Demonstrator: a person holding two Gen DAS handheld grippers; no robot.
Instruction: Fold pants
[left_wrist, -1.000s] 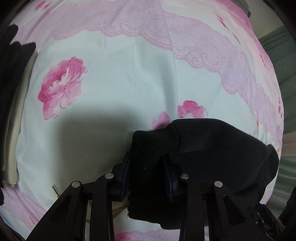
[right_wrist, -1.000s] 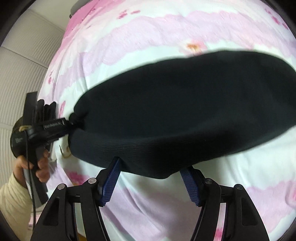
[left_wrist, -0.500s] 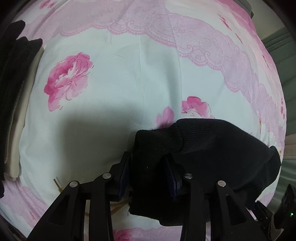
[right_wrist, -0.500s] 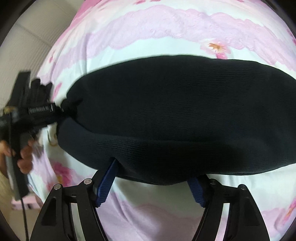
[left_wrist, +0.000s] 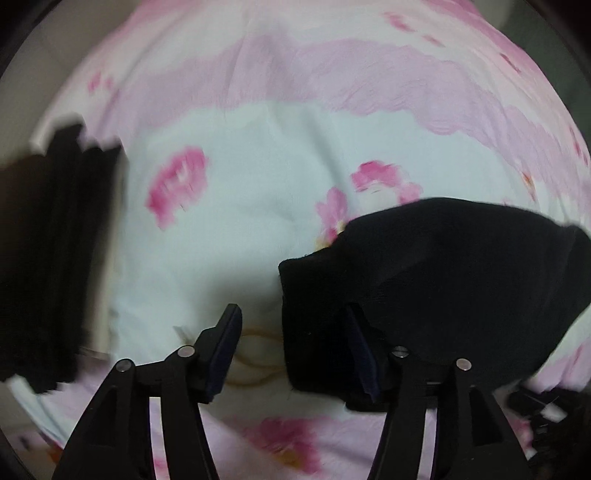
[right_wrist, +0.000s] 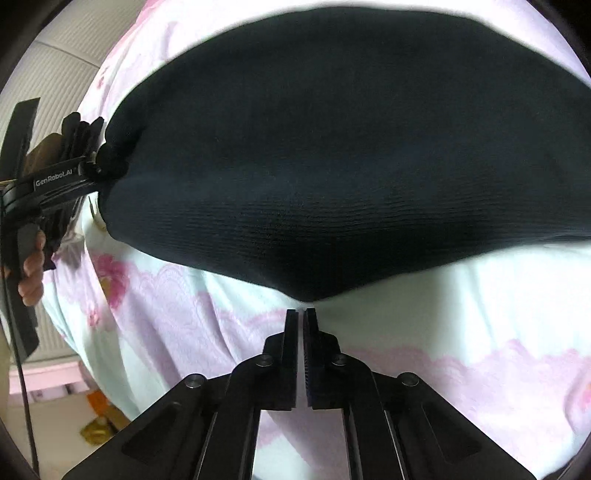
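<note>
The black pants (right_wrist: 332, 155) lie folded on the floral sheet (left_wrist: 258, 192), one bundle only. In the right wrist view the right gripper (right_wrist: 301, 314) has its two fingers pressed together; the jaws have just closed, and the tips sit at the near edge of the pants, where the cloth comes to a small peak. Whether a bit of hem is caught between them cannot be told.

The left gripper (left_wrist: 291, 325) stands spread, its jaws having just opened. The corner of the pants lies between the fingers, against the right finger (left_wrist: 360, 350) and apart from the left one — the pads do not press on it. In the right wrist view this gripper is at the left end of the pants, with a hand (right_wrist: 31, 273) on its handle.

A stack of dark folded clothes (left_wrist: 55, 251) lies at the left edge of the sheet. Between this stack and the pants the sheet is bare — wide free room.
</note>
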